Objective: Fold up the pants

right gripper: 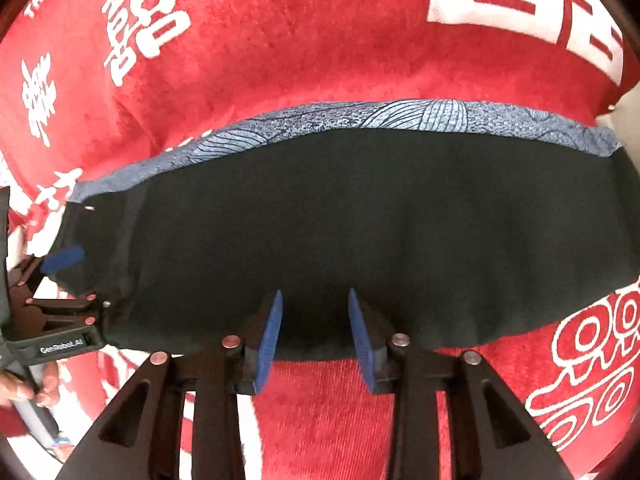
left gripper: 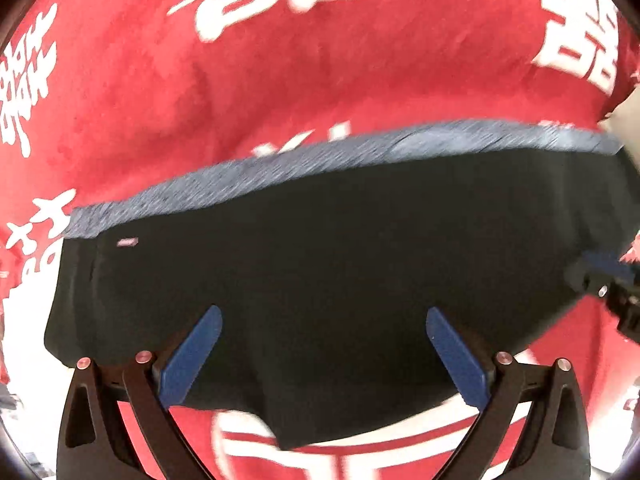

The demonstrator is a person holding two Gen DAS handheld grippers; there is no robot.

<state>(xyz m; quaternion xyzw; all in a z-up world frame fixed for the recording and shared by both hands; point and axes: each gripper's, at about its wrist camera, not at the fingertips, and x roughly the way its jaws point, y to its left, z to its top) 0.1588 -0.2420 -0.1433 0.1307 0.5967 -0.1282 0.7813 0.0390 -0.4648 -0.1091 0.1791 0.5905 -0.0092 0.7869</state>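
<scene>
Dark pants [left gripper: 320, 272] lie flat and folded on a red cloth [left gripper: 280, 80], with a blue-grey patterned band [left gripper: 280, 168] along the far edge. My left gripper [left gripper: 323, 320] is open wide, its blue pads above the near edge of the pants. In the right wrist view the pants [right gripper: 360, 232] and the patterned band [right gripper: 400, 120] fill the middle. My right gripper [right gripper: 316, 300] is open with a narrower gap, over the near edge, holding nothing. The left gripper [right gripper: 64, 264] shows at the left edge of that view; the right gripper [left gripper: 604, 268] shows at the right edge of the left wrist view.
The red cloth [right gripper: 280, 40] with white characters covers the whole surface. A pale surface [left gripper: 624, 116] shows past the cloth's far right edge. A hand [right gripper: 24, 384] holds the left gripper's handle at lower left.
</scene>
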